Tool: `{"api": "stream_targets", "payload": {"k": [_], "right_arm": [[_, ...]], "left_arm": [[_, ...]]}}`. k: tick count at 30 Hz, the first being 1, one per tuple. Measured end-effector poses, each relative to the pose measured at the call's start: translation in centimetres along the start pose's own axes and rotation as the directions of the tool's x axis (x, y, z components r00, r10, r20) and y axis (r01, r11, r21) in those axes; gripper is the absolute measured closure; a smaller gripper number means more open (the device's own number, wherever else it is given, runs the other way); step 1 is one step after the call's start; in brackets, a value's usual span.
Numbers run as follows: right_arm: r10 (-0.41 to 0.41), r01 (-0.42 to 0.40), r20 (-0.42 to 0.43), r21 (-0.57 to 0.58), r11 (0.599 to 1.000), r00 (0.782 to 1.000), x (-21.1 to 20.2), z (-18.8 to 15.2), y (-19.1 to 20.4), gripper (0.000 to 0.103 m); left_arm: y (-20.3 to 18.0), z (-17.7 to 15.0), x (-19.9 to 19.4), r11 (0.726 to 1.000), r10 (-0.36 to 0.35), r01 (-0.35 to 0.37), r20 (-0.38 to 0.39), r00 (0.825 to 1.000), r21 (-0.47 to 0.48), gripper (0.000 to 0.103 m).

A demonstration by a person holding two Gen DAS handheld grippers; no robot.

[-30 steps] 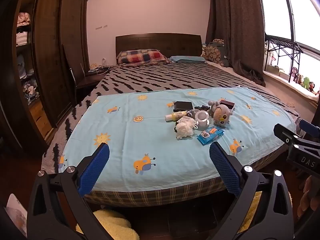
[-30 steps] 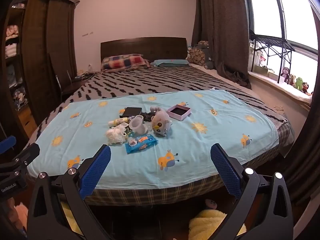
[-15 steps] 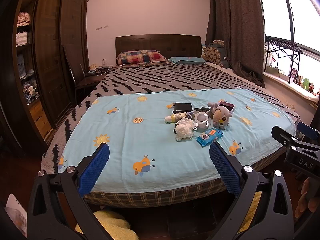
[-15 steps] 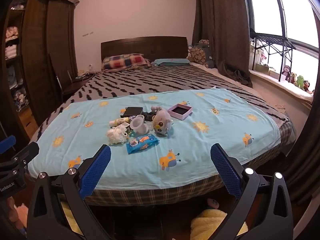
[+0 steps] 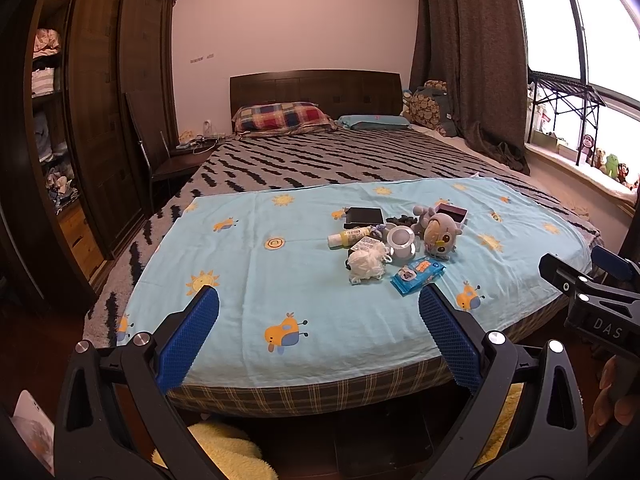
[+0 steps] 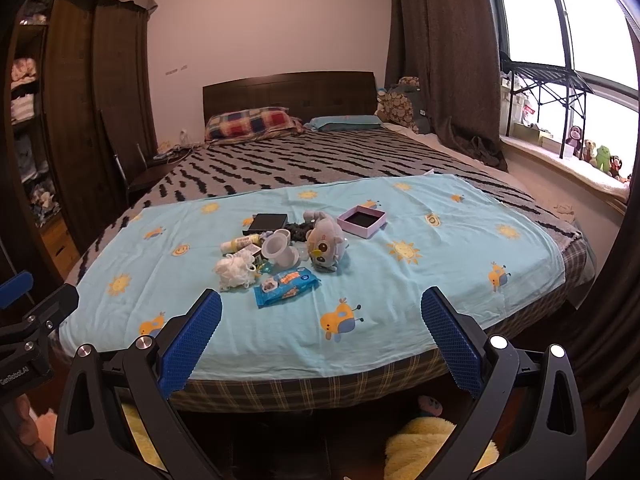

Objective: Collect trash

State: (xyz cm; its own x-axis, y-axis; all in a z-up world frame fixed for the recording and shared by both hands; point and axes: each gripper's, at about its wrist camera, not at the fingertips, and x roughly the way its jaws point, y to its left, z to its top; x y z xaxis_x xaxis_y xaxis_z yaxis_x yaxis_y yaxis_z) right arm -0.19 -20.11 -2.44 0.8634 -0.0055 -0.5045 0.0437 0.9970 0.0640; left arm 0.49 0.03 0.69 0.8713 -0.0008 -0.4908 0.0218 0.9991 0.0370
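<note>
A pile of items lies on the light blue sheet [image 5: 280, 280] at the foot of the bed: a blue wipes packet [image 5: 418, 274] [image 6: 286, 286], a white mesh puff [image 5: 366, 264] [image 6: 236, 270], a white cup [image 5: 402, 240] [image 6: 278, 250], a yellow bottle [image 5: 348, 236], a grey plush toy [image 5: 440, 234] [image 6: 326, 246], a black box [image 5: 364, 216] and a pink open box [image 6: 362, 220]. My left gripper [image 5: 318, 320] is open and empty, off the bed's foot. My right gripper [image 6: 322, 320] is open and empty, also short of the pile.
A dark wardrobe [image 5: 80, 120] and a chair [image 5: 160, 160] stand left of the bed. A curtain [image 5: 472, 60] and a windowsill with toys [image 6: 592, 156] are on the right. Yellow fluffy slippers [image 6: 420, 436] lie on the floor under the bed's foot.
Both grippers have drifted slightly back from the bed, so the pile looks a little smaller and farther. Both stay open and empty.
</note>
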Motion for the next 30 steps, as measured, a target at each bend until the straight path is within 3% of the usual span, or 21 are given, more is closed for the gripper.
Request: {"api": "stream_targets", "payload": {"k": [30], "right_arm": [[0.016, -0.015, 0.03, -0.017, 1.0, 0.999, -0.7, 0.81, 0.54, 0.003]], "left_arm": [[-0.06, 0.35, -0.7, 1.0, 0.002, -0.002, 0.027, 1.0, 0.015, 0.008]]}}
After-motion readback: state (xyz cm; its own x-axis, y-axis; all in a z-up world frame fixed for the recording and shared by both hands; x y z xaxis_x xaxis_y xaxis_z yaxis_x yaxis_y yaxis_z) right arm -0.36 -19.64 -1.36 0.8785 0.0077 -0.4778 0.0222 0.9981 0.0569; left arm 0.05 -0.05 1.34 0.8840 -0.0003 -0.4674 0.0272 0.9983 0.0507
